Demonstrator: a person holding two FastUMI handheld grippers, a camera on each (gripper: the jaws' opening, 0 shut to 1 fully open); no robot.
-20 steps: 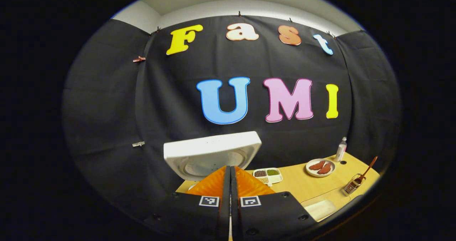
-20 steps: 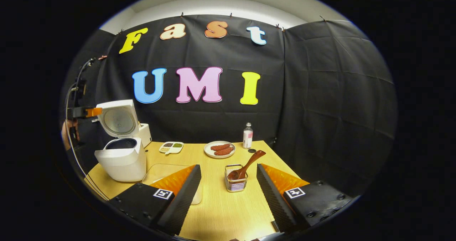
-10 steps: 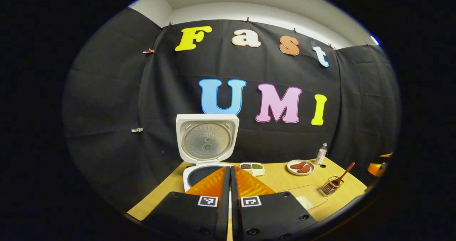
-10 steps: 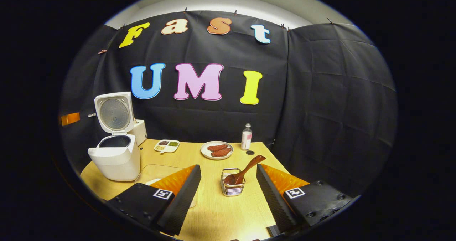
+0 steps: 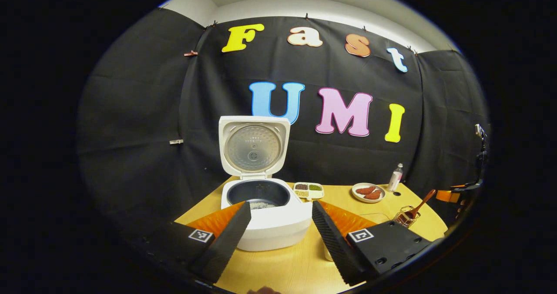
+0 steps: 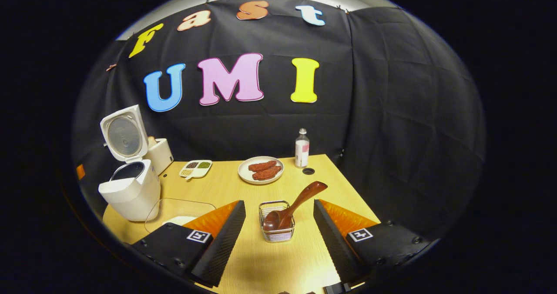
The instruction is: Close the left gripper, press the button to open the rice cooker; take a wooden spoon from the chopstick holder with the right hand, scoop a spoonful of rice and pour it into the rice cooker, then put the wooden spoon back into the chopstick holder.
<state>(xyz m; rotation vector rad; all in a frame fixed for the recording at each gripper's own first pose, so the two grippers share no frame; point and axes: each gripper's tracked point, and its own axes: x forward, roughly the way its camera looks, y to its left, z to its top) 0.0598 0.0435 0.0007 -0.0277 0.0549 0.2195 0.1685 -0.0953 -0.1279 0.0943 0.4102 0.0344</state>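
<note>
Light wood worktop (image 6: pixel 270 259), black cloth wall behind. White rice cooker (image 5: pixel 270 224) lid up, so button step looks done. Left gripper (image 5: pixel 280 231) fingers apart, empty, facing cooker. Right gripper (image 6: pixel 278 233) fingers apart, empty, short of wire chopstick holder (image 6: pixel 276 229); brown wooden spoon (image 6: pixel 296 205) inside, untouched. Left: grab, scoop, pour, return. Right of cooker: clear rice tray (image 6: pixel 178 211), divided dish (image 6: pixel 196 168), plate (image 6: pixel 261 170), bottle (image 6: pixel 302 148). Nothing blocks spoon.

white rice cooker (image 5: pixel 270 218) lid up, wooden spoon (image 6: pixel 290 208) seemingly bowl-down in chopstick holder (image 6: pixel 276 228)
</note>
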